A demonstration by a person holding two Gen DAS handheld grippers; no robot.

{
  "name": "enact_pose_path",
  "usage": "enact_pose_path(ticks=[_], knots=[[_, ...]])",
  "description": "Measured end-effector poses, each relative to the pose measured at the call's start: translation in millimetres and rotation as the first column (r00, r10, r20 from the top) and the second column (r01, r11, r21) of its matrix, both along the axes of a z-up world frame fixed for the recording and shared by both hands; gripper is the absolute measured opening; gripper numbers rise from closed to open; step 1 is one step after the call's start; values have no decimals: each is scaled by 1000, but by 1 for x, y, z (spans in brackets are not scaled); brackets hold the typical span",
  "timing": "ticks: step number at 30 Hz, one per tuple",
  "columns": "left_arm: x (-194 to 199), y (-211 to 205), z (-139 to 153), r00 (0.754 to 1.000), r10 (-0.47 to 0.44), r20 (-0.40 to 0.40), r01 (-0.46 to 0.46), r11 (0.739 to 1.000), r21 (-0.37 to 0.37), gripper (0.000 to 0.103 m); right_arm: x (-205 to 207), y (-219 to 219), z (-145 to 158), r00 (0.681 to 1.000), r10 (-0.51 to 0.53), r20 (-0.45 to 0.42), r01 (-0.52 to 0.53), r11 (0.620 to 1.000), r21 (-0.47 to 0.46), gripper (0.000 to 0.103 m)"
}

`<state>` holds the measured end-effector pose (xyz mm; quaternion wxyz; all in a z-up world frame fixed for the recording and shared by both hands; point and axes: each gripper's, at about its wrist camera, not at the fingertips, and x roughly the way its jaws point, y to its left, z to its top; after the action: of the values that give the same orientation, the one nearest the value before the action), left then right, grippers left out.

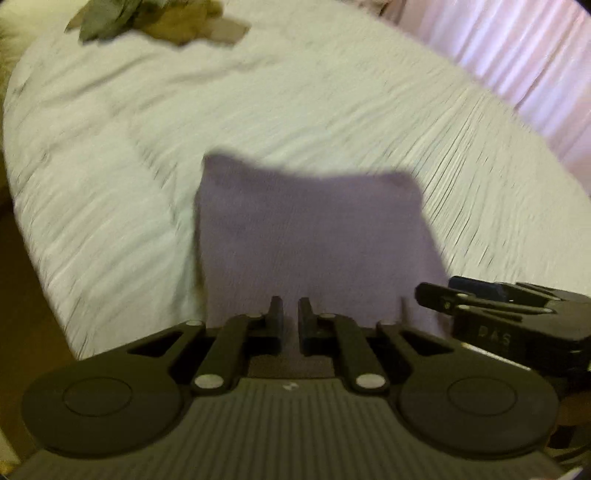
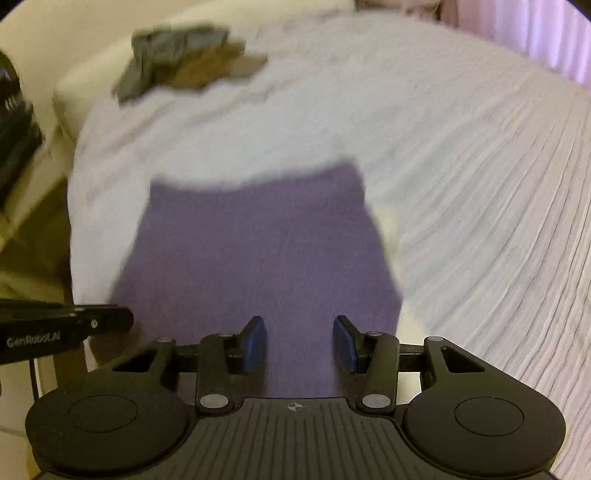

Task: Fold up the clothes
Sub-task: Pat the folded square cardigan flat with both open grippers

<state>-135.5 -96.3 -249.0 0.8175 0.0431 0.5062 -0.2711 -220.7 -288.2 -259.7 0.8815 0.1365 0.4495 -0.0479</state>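
A folded purple cloth (image 1: 314, 236) lies flat on the white bedspread (image 1: 147, 147), right in front of both grippers. It also shows in the right wrist view (image 2: 258, 251). My left gripper (image 1: 290, 314) sits at the cloth's near edge with its jaws nearly together and only a narrow gap; no cloth shows between them. My right gripper (image 2: 299, 339) is open, its blue pads (image 2: 255, 343) spread over the cloth's near edge. Both views are blurred by motion.
A heap of grey and brown clothes (image 1: 155, 22) lies at the far end of the bed, also in the right wrist view (image 2: 184, 55). Pink curtains (image 1: 517, 55) hang beyond the bed on the right. The bed's left edge drops to the floor (image 1: 22, 295).
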Motion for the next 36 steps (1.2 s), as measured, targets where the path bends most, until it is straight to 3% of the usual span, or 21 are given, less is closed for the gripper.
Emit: enact_pose_path(ticks=[3, 7, 8, 13, 17, 21, 24, 29, 32, 36], knots=[[18, -16, -7, 1000, -19, 21, 20, 999, -38, 7, 23, -2, -1, 998, 30, 51, -28, 999, -41, 47], [47, -40, -29, 998, -48, 37, 48, 999, -20, 7, 50, 3, -13, 987, 114, 110, -98, 985, -142, 42], [53, -44, -36, 998, -49, 44, 50, 999, -8, 7, 56, 4, -22, 986, 134, 101, -117, 980, -161, 36], [75, -54, -69, 997, -66, 47, 66, 998, 22, 4, 80, 2, -68, 985, 171, 24, -163, 964, -209, 35], [84, -70, -81, 991, -99, 92, 91, 992, 83, 3, 92, -9, -74, 990, 139, -18, -141, 978, -153, 35], [90, -65, -73, 996, -70, 50, 67, 996, 51, 3, 101, -25, -69, 993, 109, -37, -112, 991, -71, 35], [77, -42, -51, 999, -49, 20, 50, 999, -20, 3, 77, -45, -44, 999, 37, 24, -38, 998, 55, 35], [25, -12, -18, 996, -87, 25, 88, 995, -52, 3, 16, -43, -9, 999, 19, 43, -23, 996, 88, 35], [-7, -7, -12, 990, -132, 50, 133, 991, -17, 3, -13, -25, -6, 999, 40, 30, -42, 995, 86, 35], [-28, -14, -39, 988, -145, 47, 142, 988, 61, 4, -26, 1, -29, 997, 74, -1, -74, 996, 58, 35]])
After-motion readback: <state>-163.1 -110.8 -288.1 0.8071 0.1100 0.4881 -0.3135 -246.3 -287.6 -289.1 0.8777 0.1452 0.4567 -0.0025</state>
